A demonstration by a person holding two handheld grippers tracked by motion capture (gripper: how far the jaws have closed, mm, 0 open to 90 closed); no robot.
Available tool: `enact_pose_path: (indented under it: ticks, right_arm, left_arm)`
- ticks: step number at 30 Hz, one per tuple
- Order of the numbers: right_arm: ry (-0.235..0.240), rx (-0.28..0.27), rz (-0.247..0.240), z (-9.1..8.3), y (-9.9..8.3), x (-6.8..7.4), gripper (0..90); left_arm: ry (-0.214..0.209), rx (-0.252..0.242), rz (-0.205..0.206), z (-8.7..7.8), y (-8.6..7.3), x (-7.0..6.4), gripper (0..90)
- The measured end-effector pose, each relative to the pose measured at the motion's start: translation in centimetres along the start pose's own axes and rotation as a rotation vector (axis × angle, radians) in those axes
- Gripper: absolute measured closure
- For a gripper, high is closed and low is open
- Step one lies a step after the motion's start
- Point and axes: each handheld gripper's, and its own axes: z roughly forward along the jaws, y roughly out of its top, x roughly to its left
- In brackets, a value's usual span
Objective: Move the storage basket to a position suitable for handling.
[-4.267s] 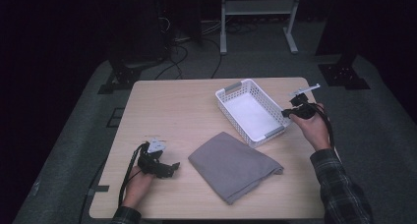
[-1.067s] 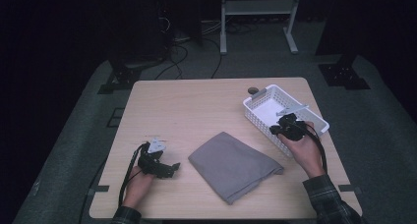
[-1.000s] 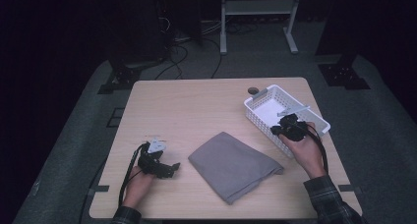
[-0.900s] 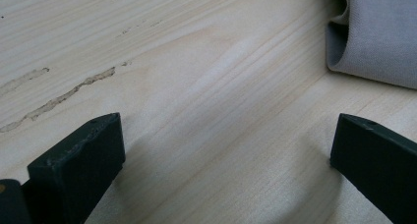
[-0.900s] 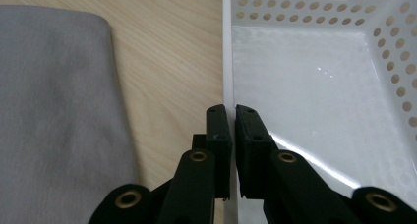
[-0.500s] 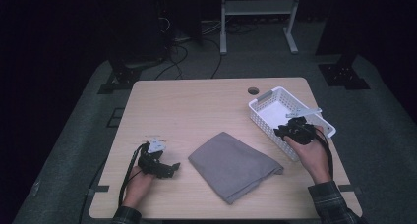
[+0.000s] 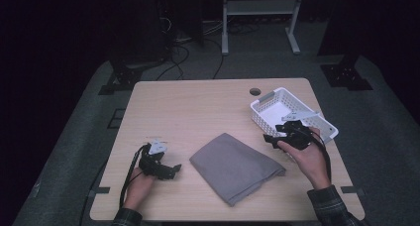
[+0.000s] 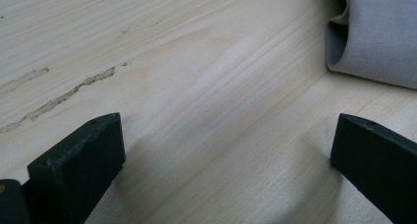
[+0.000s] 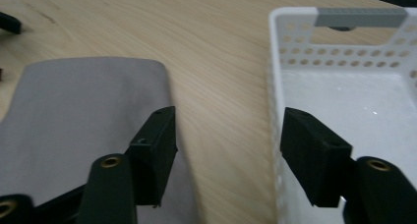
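A folded grey cloth [image 7: 235, 166] lies in the middle of the wooden table [image 7: 198, 107]. A white perforated basket [image 7: 265, 118] stands by the right edge with nothing in it. My right gripper [image 7: 270, 139] hovers at the basket's near-left corner, open. In the right gripper view its jaws [image 9: 228, 118] straddle the basket's side wall [image 9: 274, 86], with the cloth [image 9: 83, 111] under the left jaw. My left gripper [image 7: 174, 169] rests on the table left of the cloth, open. In the left gripper view its jaws [image 8: 228, 130] stand wide over bare wood, a cloth fold [image 8: 378, 32] at upper right.
A round cable hole [image 7: 255, 91] sits near the table's far edge. Behind the table stand a white frame [image 7: 257, 8] and black stand feet [image 7: 346, 72] on grey carpet. Scratches [image 8: 64, 94] mark the wood by my left gripper.
The basket has gone from near the table's middle to the right edge. My right gripper came round from its far-right side to its near-left corner. My left gripper stayed put.
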Motion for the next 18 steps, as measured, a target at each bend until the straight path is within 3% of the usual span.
enact_pose_path:
  ticks: [8, 18]
  right_arm:
    - [0.060, 0.030, -0.037, 1.5, 0.1, 2.3, 22.9]
    - [0.136, 0.045, -0.036, 2.7, -0.6, 3.8, 15.7]
  left_arm:
    - [-0.004, -0.001, 0.006, 0.0, 0.0, 0.0, 0.0]
    - [-0.005, 0.001, 0.005, 0.0, 0.0, 0.0, 0.0]
